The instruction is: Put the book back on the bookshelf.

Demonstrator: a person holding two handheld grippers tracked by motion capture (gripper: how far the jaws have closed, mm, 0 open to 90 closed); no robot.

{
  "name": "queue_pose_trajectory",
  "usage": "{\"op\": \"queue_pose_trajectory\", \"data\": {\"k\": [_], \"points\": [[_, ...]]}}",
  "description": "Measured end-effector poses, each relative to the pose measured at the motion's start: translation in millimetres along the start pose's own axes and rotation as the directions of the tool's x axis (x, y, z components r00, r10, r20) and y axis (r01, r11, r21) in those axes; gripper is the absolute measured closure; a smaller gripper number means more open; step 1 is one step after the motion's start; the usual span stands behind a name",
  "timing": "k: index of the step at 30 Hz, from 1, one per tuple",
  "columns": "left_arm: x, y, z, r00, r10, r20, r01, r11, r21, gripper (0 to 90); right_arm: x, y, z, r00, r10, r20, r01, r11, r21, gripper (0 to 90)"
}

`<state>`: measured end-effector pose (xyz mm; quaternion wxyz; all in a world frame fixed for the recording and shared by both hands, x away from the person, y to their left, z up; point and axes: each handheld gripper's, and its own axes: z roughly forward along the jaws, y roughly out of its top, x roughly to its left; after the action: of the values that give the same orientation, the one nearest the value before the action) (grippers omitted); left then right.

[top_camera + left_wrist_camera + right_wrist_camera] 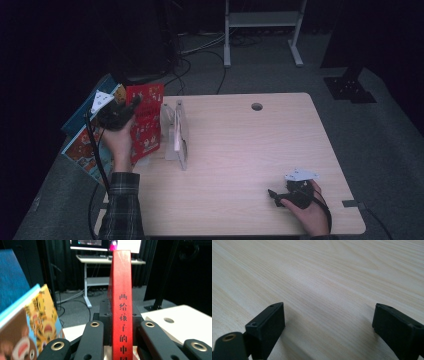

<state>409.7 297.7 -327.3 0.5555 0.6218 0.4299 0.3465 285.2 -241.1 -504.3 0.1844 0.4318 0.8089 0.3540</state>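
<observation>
Red book (146,122) sits mid-left of the high view, held upright in the left gripper (125,111), jaws clamped on its spine; in the left gripper view the spine (121,305) runs bottom to top between the 2 jaws. Rack (178,135) stands just right of the book, so next move is prob a short shift rightward. Left forearm comes up from bottom left. Right gripper (274,194) rests lower right on the table (240,150), jaws wide apart, holding nothing
</observation>
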Motion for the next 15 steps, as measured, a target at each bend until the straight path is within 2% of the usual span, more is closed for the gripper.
{"op": "queue_pose_trajectory", "data": {"k": [6, 12, 14, 15], "points": [[-7.2, 0.4, -10.9, 0.9996, 0.028, 0.002, -0.028, 0.9990, 0.035, 79.6, 0.0, 0.0, 0.0, 1.0000, 0.000, 0.000, 0.000, 1.000, 0.000, 10.0], [-12.2, -1.5, -22.4, 0.9993, 0.028, -0.023, -0.027, 0.9979, 0.059, 79.5, 0.0, 0.0, -0.1, 1.0000, -0.001, -0.001, 0.001, 1.000, 0.001, 10.1], [-14.3, -3.5, -26.3, 0.9996, 0.019, -0.019, -0.018, 0.9983, 0.055, 79.5, 0.0, 0.0, -0.1, 1.0000, -0.001, 0.000, 0.001, 1.000, 0.001, 10.0], [-15.3, -4.2, -29.4, 0.9995, 0.027, -0.018, -0.026, 0.9976, 0.064, 79.5, -0.1, 0.0, -0.1, 1.0000, -0.002, -0.001, 0.002, 1.000, 0.000, 10.0]]}}
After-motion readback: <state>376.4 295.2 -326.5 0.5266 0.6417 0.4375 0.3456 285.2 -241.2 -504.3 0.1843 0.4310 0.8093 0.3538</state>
